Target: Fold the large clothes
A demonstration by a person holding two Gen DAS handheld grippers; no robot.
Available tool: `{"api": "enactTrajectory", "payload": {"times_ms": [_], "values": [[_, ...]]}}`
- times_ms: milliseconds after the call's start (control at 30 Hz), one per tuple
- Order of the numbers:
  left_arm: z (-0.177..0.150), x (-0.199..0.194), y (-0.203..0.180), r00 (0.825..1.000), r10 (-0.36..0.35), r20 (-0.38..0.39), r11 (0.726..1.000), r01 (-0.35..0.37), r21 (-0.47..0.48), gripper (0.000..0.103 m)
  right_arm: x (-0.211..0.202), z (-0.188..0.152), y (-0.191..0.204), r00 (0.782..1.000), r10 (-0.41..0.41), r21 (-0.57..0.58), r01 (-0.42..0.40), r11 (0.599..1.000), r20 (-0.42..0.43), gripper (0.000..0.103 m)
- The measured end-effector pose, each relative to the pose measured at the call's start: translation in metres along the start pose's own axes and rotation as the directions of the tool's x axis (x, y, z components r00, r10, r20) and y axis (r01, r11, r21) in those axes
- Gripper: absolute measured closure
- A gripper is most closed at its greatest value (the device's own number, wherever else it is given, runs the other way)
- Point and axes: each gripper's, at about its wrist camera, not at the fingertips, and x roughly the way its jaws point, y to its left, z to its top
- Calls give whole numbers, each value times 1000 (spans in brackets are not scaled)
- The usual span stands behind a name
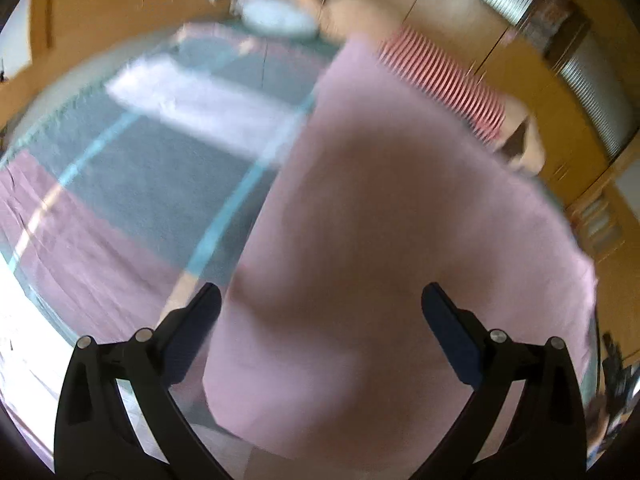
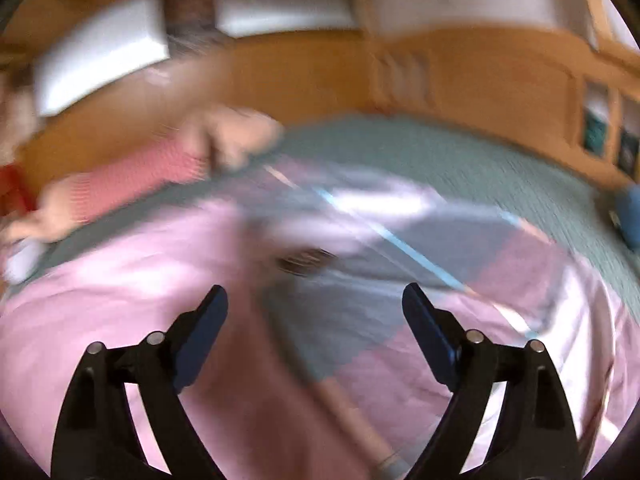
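Note:
A large garment in pink, grey and white blocks with thin blue stripes lies spread on a bed. In the left wrist view a plain pink part of it lies over the right side, folded onto the rest. My left gripper is open and empty above that pink part. In the right wrist view the same garment fills the foreground, pink to the left, grey and striped to the right. My right gripper is open and empty just above it. Both views are blurred by motion.
The bed has a teal cover. A striped pink plush toy lies at the bed's far edge, also in the right wrist view. A pale pillow sits beyond. Wooden cabinets surround the bed.

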Motion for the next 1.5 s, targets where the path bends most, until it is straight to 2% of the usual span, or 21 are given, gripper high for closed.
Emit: {"api": "enactTrajectory", "payload": {"times_ms": [33,100,200,267,300,400,500,567,633,667,733,767,833,900,967,1100,1233,1300,1333,1400,1500], "values": [[0,-7,-7,1000,-15,28,999,14,29,2,-6,-6,15,998,44,-45,-46,998,-34,13],[-4,-13,-26,999,-9,53,992,3,126,2,-11,-13,33,980,174,-29,-177,984,-100,13],[-16,6,-45,997,83,9,968,-83,236,2,-15,-26,51,928,317,55,-312,948,-195,13],[-21,23,-44,992,114,-51,967,-99,237,2,-11,-36,64,903,330,51,-329,943,-274,13],[-22,28,-42,991,113,-72,969,-95,227,2,-5,-45,68,902,294,15,-305,952,-317,13],[-21,35,-33,989,87,-121,978,-62,199,2,2,-55,76,919,223,-79,-261,962,-325,6],[-20,35,-28,988,86,-127,982,-62,179,2,0,-53,77,929,187,-86,-225,971,-319,3],[-18,28,-30,992,87,-92,983,-71,167,2,-13,-50,73,944,208,-51,-228,972,-258,3],[-18,11,-40,1000,10,-18,984,-7,180,2,-21,-48,73,946,256,-58,-272,960,-200,3],[-19,5,-44,1000,-18,0,980,18,199,2,-24,-48,78,947,258,-94,-279,956,-191,3],[-25,2,-58,999,-44,9,964,40,263,2,-15,-56,91,951,195,-192,-243,951,-238,3],[-32,8,-67,999,-36,-23,952,42,305,2,-7,-62,93,948,179,-211,-237,948,-262,2],[-43,27,-77,997,22,-80,931,9,365,2,4,-69,86,936,219,-159,-269,950,-277,1],[-52,31,-82,998,57,-30,913,-40,407,2,9,-69,87,928,225,-149,-278,949,-297,1],[-53,32,-84,997,71,-27,907,-53,419,2,6,-72,90,930,208,-178,-269,947,-302,1],[-53,33,-77,998,49,-49,914,-26,404,2,9,-74,90,932,206,-181,-267,947,-298,1],[-48,30,-77,996,81,-31,916,-62,397,2,8,-74,88,935,205,-177,-262,949,-288,1],[-46,15,-83,995,96,3,928,-91,360,2,8,-70,90,935,193,-174,-252,952,-298,1],[-43,2,-84,998,61,35,939,-69,336,2,1,-62,91,935,182,-160,-238,958,-303,1],[-39,-24,-87,996,-5,85,950,-22,311,2,-27,-46,88,948,223,-118,-255,960,-228,1],[-41,-62,-92,989,-29,145,958,-14,287,2,-68,-26,92,956,260,-139,-278,950,-133,1]]}}
